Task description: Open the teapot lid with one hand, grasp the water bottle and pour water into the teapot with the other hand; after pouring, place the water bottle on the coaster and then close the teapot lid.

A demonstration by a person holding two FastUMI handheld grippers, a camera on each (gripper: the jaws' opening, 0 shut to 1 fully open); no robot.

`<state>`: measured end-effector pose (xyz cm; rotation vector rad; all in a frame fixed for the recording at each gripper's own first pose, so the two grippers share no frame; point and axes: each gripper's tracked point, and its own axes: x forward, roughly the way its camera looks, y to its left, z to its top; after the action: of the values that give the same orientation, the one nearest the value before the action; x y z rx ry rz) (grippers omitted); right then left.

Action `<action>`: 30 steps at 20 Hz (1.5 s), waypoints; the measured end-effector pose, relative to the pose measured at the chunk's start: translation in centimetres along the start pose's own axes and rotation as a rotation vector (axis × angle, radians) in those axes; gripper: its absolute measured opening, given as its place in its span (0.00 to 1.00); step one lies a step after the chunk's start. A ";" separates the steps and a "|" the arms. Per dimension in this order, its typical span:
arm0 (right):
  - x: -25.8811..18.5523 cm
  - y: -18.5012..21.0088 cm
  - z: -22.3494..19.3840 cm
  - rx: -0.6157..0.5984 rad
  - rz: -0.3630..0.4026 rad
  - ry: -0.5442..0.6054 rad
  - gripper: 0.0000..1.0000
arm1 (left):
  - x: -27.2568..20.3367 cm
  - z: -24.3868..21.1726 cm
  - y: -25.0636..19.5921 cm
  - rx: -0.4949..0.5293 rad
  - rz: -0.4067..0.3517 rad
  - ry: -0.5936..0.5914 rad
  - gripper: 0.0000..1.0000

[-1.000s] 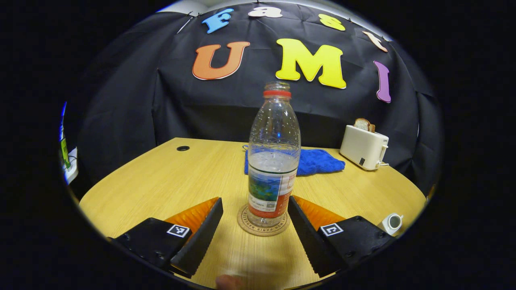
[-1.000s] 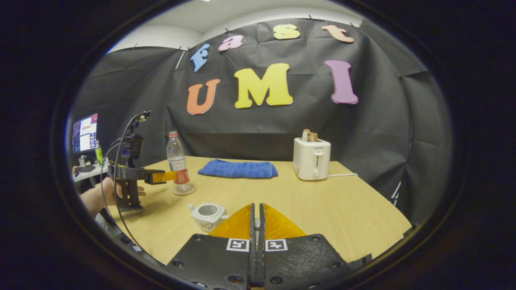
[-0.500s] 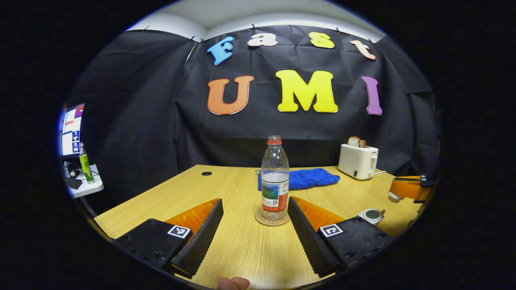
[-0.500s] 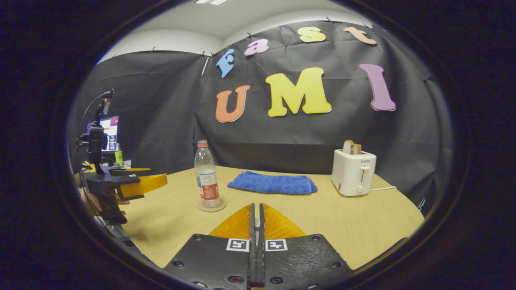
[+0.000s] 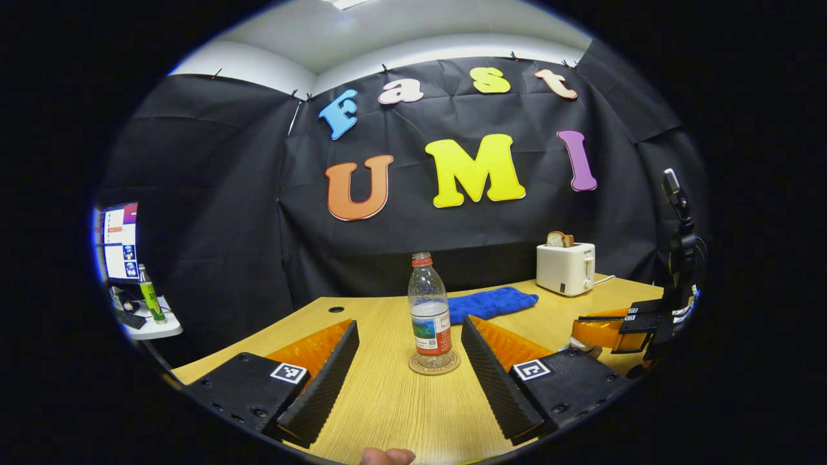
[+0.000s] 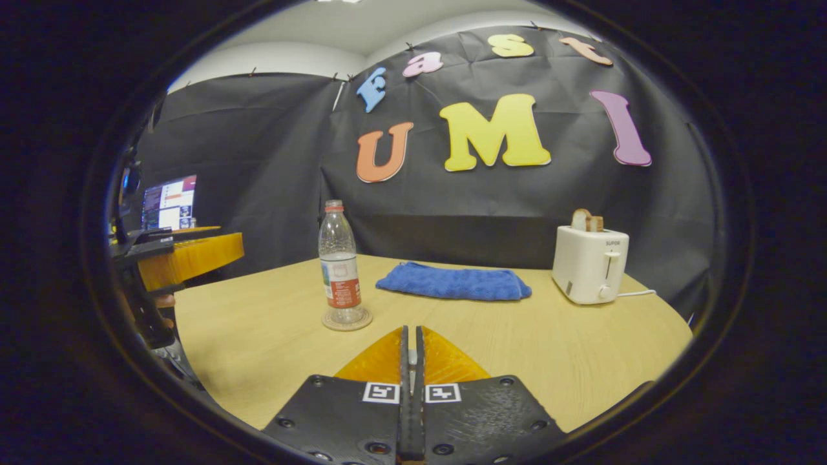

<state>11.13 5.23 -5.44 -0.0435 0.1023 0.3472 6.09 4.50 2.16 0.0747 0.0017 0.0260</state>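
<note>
The water bottle (image 5: 429, 305) stands upright on its coaster (image 5: 434, 363) on the desk (image 5: 400, 413), so the pour and set-down look finished. The left claw (image 5: 409, 374) is wide open and empty, the bottle well ahead between its fingers. The right claw (image 6: 408, 361) is closed, a small pale piece just showing between its fingers (likely the lid, though I cannot tell). Judging by this, closing the teapot remains.
</note>
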 end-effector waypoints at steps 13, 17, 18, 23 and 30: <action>0.2 -0.1 -1.6 0.012 -0.011 0.020 0.00 | 0.0 0.3 0.2 -0.032 0.017 0.011 0.99; 0.0 0.1 -0.8 0.012 -0.020 -0.002 0.07 | -0.2 0.5 0.0 -0.040 0.025 0.007 0.99; -0.4 0.2 -0.4 0.015 -0.023 -0.014 0.10 | -0.2 0.5 0.0 -0.043 0.030 0.011 0.99; -3.4 -1.9 3.1 0.040 -0.137 -0.099 0.98 | -1.1 0.7 -1.3 -0.025 0.037 0.014 0.99; -11.8 -5.3 7.5 0.001 -0.348 -0.191 0.97 | -3.6 2.1 -3.9 -0.065 0.004 -0.018 0.99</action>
<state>2.55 -3.25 3.43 -0.0262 -0.0939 0.0024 2.55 0.31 3.98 0.0102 -0.0174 0.0289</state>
